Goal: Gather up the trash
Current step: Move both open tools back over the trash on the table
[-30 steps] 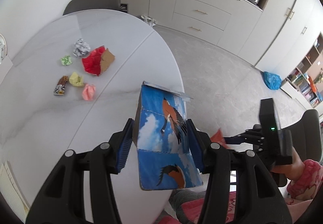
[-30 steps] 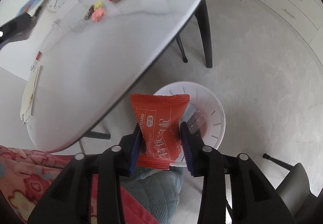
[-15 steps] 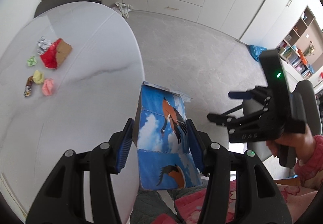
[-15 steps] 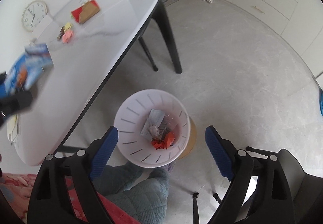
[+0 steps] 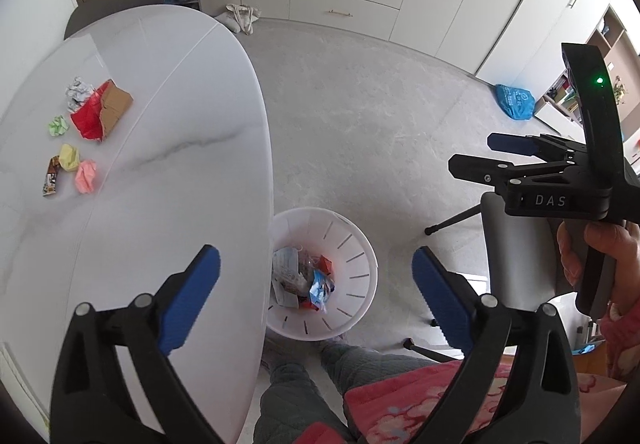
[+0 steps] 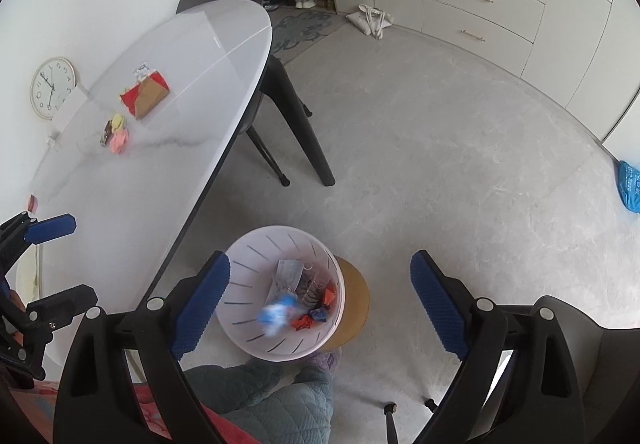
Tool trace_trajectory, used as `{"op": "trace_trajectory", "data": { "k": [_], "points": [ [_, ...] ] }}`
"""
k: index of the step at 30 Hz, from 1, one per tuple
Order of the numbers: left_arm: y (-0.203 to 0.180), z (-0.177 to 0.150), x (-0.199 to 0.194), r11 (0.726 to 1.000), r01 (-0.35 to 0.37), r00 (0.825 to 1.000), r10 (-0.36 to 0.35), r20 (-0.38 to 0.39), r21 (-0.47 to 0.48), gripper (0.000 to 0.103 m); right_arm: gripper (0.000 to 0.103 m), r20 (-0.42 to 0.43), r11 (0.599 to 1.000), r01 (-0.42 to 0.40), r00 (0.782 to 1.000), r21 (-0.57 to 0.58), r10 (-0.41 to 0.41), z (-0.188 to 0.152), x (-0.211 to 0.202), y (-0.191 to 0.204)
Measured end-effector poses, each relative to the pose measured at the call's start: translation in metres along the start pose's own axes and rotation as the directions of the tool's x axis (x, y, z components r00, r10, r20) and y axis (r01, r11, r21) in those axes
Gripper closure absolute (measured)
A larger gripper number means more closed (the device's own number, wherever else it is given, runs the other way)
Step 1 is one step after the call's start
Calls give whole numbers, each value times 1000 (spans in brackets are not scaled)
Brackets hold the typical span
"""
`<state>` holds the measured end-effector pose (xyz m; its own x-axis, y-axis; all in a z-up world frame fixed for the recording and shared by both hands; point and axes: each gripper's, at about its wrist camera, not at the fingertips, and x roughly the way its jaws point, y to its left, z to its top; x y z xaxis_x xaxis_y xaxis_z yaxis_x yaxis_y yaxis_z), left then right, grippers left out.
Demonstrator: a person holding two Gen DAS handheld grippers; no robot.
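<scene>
Both our grippers, left gripper (image 5: 316,296) and right gripper (image 6: 320,300), hang wide open and empty over the bin (image 5: 362,244); next we reach for the table (image 5: 168,204) scraps (image 5: 100,116)

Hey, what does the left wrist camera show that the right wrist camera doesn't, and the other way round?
Only the left wrist view shows the green paper ball on the table and the hand holding the right gripper. Only the right wrist view shows the wall clock, the shoes under the cabinet and the table's black legs. Both show the white bin with trash inside, the red and brown wrapper, the pink paper ball, the blue bag on the floor, and both grippers open and empty.
</scene>
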<state>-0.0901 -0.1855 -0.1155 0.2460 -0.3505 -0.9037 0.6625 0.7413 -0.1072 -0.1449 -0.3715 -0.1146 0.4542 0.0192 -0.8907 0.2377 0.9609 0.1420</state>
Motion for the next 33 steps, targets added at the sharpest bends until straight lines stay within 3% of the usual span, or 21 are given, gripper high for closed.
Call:
{"op": "trace_trajectory", "data": {
  "k": [10, 19, 33],
  "points": [
    [23, 3, -15, 998, -39, 999, 41, 30, -50, 8, 8, 28, 999, -13, 1000, -35, 14, 14, -3, 26],
    [79, 1, -32, 979, -111, 991, 122, 55, -172, 8, 6, 37, 993, -59, 997, -106, 63, 40, 6, 74],
    [210, -11, -50, 886, -256, 956, 291, 34, -386, 8, 5, -15, 941, -186, 982, -283, 190, 129, 69, 201]
  ]
}}
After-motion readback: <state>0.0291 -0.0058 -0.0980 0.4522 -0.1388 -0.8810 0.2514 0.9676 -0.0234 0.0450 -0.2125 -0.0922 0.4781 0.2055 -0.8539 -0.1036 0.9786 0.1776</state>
